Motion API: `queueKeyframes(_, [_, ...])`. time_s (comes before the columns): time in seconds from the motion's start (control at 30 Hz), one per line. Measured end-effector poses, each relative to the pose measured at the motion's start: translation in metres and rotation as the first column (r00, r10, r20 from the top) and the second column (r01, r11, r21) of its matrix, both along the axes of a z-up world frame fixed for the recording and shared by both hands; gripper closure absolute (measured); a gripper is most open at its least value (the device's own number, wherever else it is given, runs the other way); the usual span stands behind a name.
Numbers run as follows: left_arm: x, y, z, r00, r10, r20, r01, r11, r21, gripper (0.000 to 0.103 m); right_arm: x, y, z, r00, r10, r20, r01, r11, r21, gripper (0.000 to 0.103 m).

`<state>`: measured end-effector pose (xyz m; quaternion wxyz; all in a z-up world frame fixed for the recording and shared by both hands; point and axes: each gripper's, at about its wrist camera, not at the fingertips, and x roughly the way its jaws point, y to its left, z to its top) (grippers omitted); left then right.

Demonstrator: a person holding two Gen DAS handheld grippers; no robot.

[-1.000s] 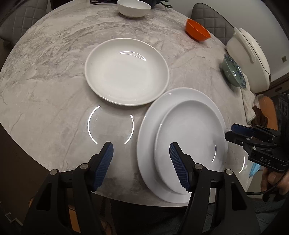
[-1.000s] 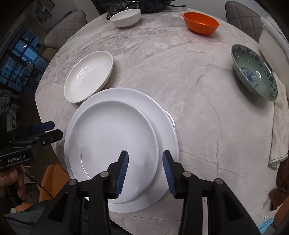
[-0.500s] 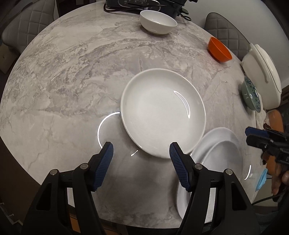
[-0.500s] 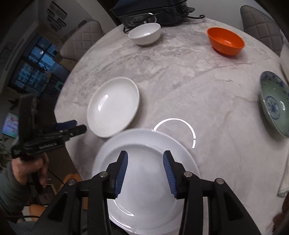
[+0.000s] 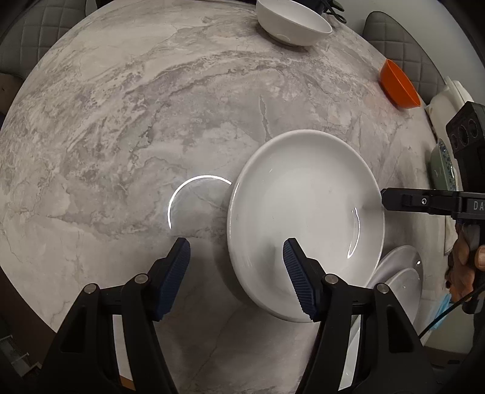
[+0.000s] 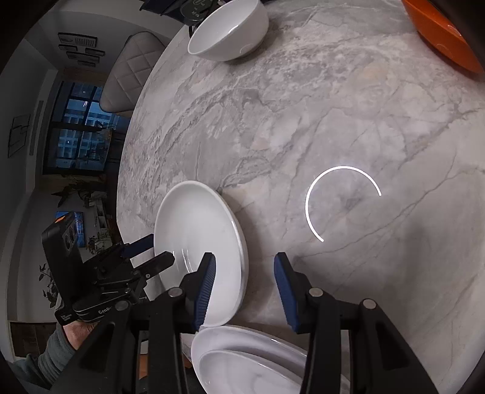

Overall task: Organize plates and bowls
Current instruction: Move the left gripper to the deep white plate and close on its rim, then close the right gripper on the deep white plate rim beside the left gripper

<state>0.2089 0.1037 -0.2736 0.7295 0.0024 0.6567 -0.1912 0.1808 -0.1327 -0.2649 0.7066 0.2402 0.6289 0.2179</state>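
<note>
A deep white plate (image 5: 306,218) lies on the round marble table (image 5: 151,121). My left gripper (image 5: 236,272) is open, its right finger over the plate's near rim, its left finger over bare marble. My right gripper (image 6: 244,291) is open; its left finger hangs over the same plate (image 6: 197,242), its fingertips (image 5: 391,198) reach the plate's right rim in the left wrist view. Two stacked white plates (image 6: 257,360) lie just below the right gripper; they also show in the left wrist view (image 5: 400,272).
A white bowl (image 5: 292,24) stands at the table's far edge, an orange bowl (image 5: 397,85) at the far right. A green patterned bowl (image 5: 442,166) sits by the right edge. Grey padded chairs (image 5: 403,45) ring the table.
Both grippers have moved forward over the table from the stacked plates toward the deep white plate. The stack has slipped to the bottom edge of both views. Both stay open.
</note>
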Motion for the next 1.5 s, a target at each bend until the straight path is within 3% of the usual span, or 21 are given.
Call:
queueKeyframes(0.17, [0.002, 0.000, -0.004, 1.000, -0.006, -0.006, 0.006, 1.000, -0.003, 0.058, 0.001, 0.016, -0.010, 0.999, 0.040, -0.012, -0.040, 0.999, -0.019, 0.059])
queueKeyframes(0.23, [0.002, -0.003, -0.004, 1.000, -0.016, -0.011, 0.016, 1.000, -0.007, 0.075, 0.002, 0.020, -0.013, 0.999, 0.043, -0.015, -0.043, 0.999, -0.022, 0.062])
queueKeyframes(0.3, [-0.001, -0.010, -0.004, 0.999, -0.041, -0.010, 0.041, 0.999, -0.004, 0.081, 0.002, 0.021, -0.017, 0.999, 0.040, -0.022, -0.041, 0.999, -0.035, 0.071])
queueKeyframes(0.33, [-0.002, -0.013, -0.005, 0.999, -0.054, -0.007, 0.054, 0.999, -0.002, 0.084, 0.002, 0.021, -0.019, 0.999, 0.036, -0.029, -0.037, 0.999, -0.036, 0.080])
queueKeyframes(0.4, [-0.004, -0.017, -0.005, 0.998, -0.067, 0.005, 0.067, 0.998, 0.000, 0.084, 0.002, 0.021, -0.022, 0.999, 0.030, -0.040, -0.032, 0.999, -0.041, 0.089])
queueKeyframes(0.5, [-0.004, -0.017, -0.007, 0.998, -0.066, 0.005, 0.066, 0.998, -0.001, 0.086, 0.001, 0.020, -0.023, 0.999, 0.017, -0.043, -0.019, 0.999, -0.045, 0.092])
queueKeyframes(1.1, [-0.003, -0.018, -0.001, 0.996, -0.081, 0.028, 0.080, 0.997, 0.021, 0.087, 0.002, 0.022, -0.017, 1.000, -0.005, -0.023, 0.003, 0.997, -0.079, 0.092])
queueKeyframes(1.5, [-0.001, -0.020, 0.027, 0.993, -0.096, 0.068, 0.094, 0.995, 0.029, 0.087, -0.001, 0.017, 0.007, 1.000, -0.008, 0.023, 0.010, 0.996, -0.085, 0.092])
